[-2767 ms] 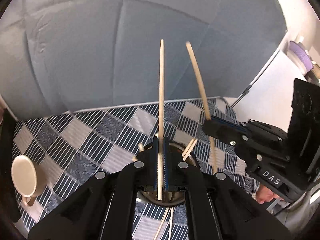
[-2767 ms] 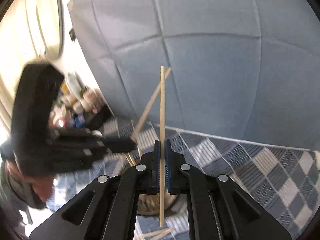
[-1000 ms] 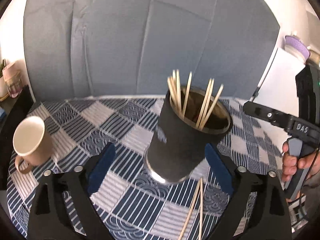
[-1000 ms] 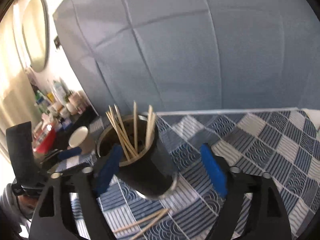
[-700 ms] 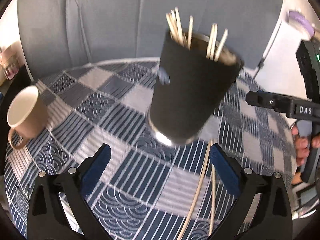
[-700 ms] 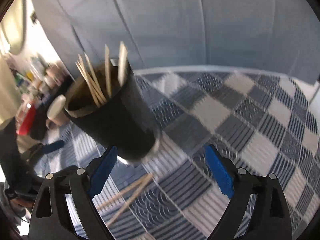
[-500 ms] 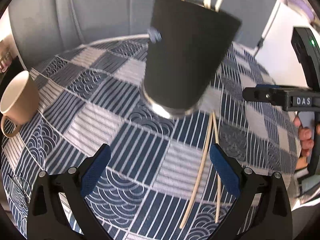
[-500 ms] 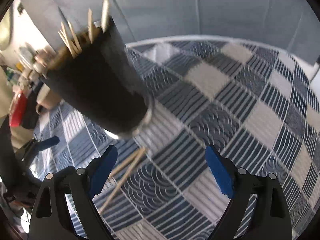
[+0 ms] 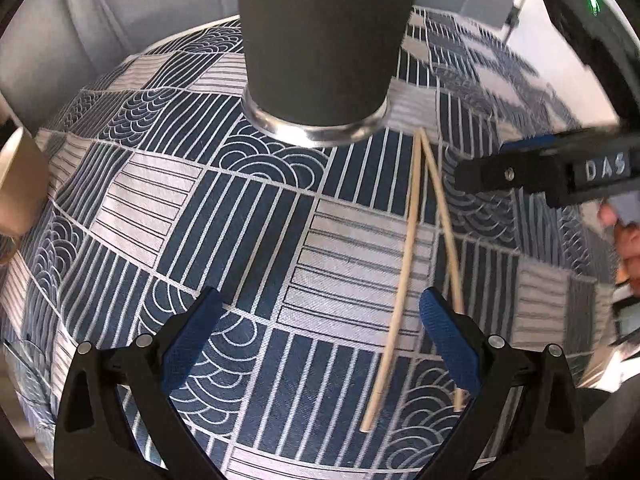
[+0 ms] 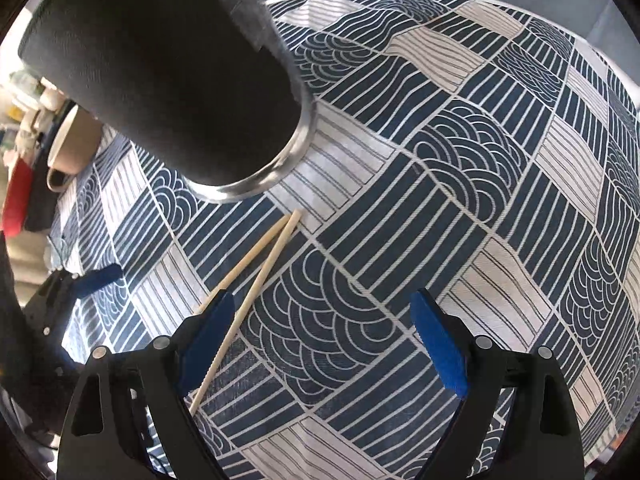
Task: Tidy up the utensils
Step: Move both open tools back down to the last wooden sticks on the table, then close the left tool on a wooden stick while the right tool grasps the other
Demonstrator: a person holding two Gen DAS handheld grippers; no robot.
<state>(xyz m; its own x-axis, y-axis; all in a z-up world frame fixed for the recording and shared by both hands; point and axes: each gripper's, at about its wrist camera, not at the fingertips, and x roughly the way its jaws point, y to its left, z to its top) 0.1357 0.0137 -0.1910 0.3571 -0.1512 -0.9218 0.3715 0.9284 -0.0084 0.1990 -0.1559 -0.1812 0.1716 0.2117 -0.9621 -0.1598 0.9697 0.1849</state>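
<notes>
left wrist view: left hand-held gripper (image 9: 318, 322) has its jaws wide apart with nothing between them, pointing steeply down at the patterned cloth (image 9: 168, 216) on the bench
task thing: two chopsticks (image 9: 416, 240) lie loose on the cloth, tips meeting just beside the base of the black holder cup (image 9: 324, 36), fanning apart toward the camera
nearest stick: the left one of the pair ends inside the right blue pad (image 9: 448, 340); the other runs behind that pad
other arm: right hand-held gripper (image 9: 520, 168) enters from the right, close over the far part of the sticks
beige mug (image 9: 18, 188): left edge, well apart
right wrist view: right hand-held gripper (image 10: 320, 328) has its jaws spread wide and empty; the jaws have just been opening
sticks here: chopsticks (image 10: 260, 256) run diagonally from the holder cup (image 10: 168, 68) base down to the left blue pad (image 10: 208, 336); one passes under it
step: likely pick-up of the last loose sticks, one per gripper
how to do well: centre each jaw gap across a single stick, pads square to it, come down to the cloth, close near mid-length
risk: the sticks touch at the tips, so one closing may drag both; keep the grippers from colliding
then: presumably lift, tip upright, drop in the cup
</notes>
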